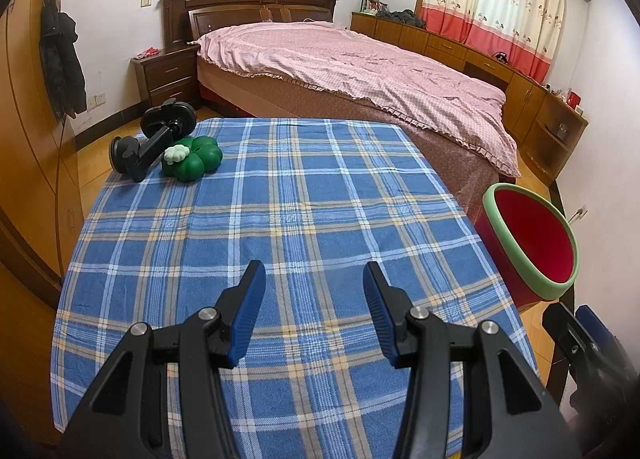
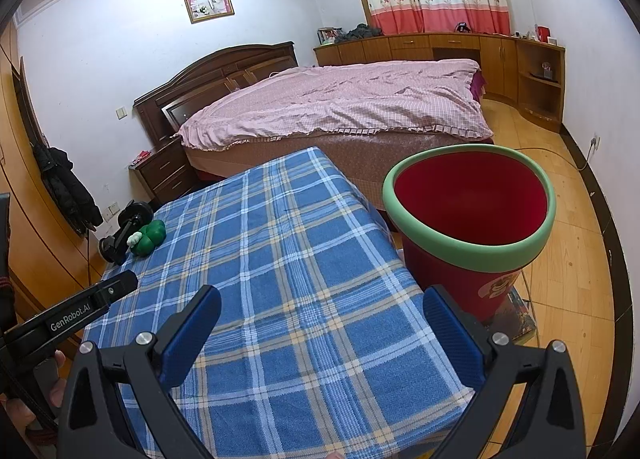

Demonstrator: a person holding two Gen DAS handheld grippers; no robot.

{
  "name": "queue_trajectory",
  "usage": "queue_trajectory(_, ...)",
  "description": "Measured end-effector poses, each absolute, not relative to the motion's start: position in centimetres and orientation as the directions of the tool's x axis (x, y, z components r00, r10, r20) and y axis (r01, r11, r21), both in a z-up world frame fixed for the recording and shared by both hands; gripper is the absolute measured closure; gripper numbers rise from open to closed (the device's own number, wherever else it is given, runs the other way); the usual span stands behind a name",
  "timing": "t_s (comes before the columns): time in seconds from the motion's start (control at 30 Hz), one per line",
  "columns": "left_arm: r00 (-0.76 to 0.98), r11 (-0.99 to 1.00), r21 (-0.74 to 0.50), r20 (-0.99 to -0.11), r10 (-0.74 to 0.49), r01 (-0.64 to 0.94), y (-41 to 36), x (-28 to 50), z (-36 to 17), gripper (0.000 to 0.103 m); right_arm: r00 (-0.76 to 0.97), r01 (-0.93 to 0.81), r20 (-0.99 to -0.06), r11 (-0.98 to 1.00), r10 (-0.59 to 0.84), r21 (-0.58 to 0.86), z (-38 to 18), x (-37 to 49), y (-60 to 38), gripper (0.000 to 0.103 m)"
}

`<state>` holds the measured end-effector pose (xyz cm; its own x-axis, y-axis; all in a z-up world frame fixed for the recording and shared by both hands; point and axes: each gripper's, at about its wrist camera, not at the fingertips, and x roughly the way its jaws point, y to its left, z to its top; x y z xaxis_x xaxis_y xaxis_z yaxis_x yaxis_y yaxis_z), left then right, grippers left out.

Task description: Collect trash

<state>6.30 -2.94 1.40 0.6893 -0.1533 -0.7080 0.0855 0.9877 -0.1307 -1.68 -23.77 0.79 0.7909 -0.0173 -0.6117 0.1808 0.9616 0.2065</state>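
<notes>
Both grippers, left (image 1: 314,313) and right (image 2: 322,333), are held apart and empty above the checked cloth (image 1: 280,219). The red bin (image 2: 470,215) appears empty. A green toy (image 1: 194,158) and black holder (image 1: 154,143) lie uncollected at the far corner.

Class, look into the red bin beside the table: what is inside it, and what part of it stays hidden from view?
The red bin shows only bare red walls inside; no trash is visible. Its near rim hides the very bottom.

Left gripper (image 1: 314,287) jaws apart, empty, angled down toward 12 o'clock; right gripper (image 2: 322,311) wider, empty
</notes>
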Motion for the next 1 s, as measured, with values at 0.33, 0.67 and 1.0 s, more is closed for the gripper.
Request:
queue_trajectory(0.33,0.689,0.988,-0.130,-0.708,-0.153,0.086,-2.97,6.31,1.41,0.052,0.790,0.181,-0.612,0.962,-0.017,0.206,0.85,-1.63,-23.90,0.000)
queue_trajectory(0.67,0.690,0.988,-0.130,-0.708,-0.153,0.086,-2.96,6.30,1.46,0.052,0.791,0.180,-0.611,0.961,-0.016,0.208,0.89,-1.67,-23.91,0.000)
queue_trajectory(1.0,0.690,0.988,-0.130,-0.707,-0.153,0.085,-2.93,6.27,1.47,0.052,0.791,0.181,-0.611,0.961,-0.016,0.208,0.94,-1.70,-23.94,0.000)
